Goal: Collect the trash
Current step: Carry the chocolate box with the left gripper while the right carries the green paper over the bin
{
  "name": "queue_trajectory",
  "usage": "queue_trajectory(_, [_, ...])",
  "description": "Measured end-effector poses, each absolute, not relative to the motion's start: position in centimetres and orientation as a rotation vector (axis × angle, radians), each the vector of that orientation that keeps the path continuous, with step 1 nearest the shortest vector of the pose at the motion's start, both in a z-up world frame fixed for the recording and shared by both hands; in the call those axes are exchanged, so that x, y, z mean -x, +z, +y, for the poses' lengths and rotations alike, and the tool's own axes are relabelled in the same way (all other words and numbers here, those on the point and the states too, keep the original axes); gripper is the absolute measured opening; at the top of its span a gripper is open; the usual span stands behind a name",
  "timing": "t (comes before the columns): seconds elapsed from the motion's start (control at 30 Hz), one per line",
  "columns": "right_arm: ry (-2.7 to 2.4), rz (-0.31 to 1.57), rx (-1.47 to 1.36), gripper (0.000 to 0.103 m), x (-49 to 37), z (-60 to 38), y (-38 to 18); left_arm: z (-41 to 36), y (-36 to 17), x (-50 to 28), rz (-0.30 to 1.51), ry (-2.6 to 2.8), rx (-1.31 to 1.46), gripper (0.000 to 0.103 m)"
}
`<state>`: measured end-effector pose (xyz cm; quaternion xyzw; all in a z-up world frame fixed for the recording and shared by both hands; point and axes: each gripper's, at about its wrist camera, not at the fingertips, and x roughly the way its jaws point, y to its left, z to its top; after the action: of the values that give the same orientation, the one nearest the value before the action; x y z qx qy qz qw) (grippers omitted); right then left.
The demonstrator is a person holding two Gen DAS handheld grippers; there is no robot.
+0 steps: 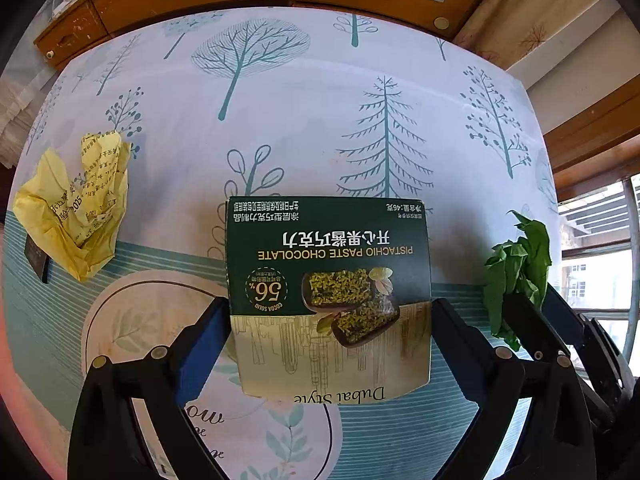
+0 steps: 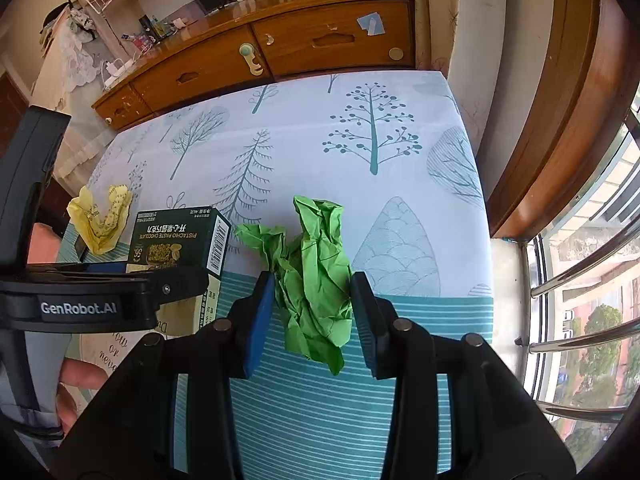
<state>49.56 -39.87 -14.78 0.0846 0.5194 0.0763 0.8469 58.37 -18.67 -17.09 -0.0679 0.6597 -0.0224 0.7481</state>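
A green pistachio chocolate box sits between the two fingers of my left gripper, whose pads press its sides; it also shows in the right wrist view. A crumpled green paper lies on the tablecloth between the fingers of my right gripper; the pads touch or nearly touch its sides. The green paper also shows at the right of the left wrist view. A crumpled yellow paper lies at the left, also seen in the right wrist view.
The table is covered by a tree-printed cloth. A wooden drawer cabinet stands behind it. A window with metal bars is at the right. A small dark object lies under the yellow paper. The left gripper's body is beside the box.
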Motion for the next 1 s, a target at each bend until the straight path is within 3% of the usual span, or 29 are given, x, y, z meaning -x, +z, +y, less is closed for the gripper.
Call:
queue_trajectory(0.37, [0.167,1.103,-0.185,0.035,-49.3,-40.0,-14.7,-19.1,-18.0,-58.5,1.449,0.006,0.111,0.1])
queue_trajectory(0.57, [0.178,1.101,-0.177,0.035,-48.6,-39.4,-14.2,-18.1,-17.1,-57.4,1.424,-0.001,0.154,0.093])
queue_trajectory(1.0, [0.208,1.089,-0.158,0.035,-43.2,-36.1,-11.5,-13.3,-11.4,-49.0,1.32,-0.05,0.156,0.092])
